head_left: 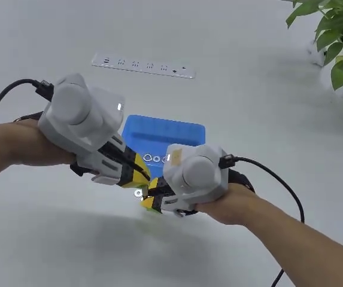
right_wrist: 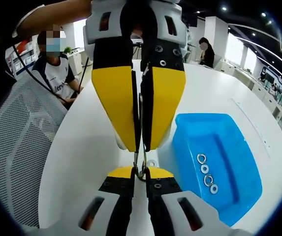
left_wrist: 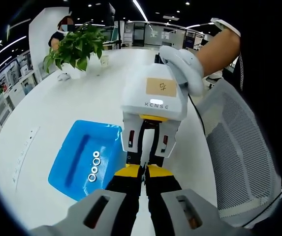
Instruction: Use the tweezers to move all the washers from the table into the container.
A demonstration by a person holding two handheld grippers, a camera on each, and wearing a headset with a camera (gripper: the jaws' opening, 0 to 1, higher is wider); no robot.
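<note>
**Tweezers (right_wrist: 140, 160) held over the last loose washer (right_wrist: 152, 162)**

The tweezers are clamped in the closed jaws of the left gripper (right_wrist: 141, 146) and pinched lower down by the closed right gripper (right_wrist: 141, 173). The washer lies on the table (right_wrist: 91, 147) just beside the tips, near the blue container (right_wrist: 229, 128), where four washers (right_wrist: 207, 174) rest. The tips should be set astride the rim, squeezed gently and lifted level.
</note>
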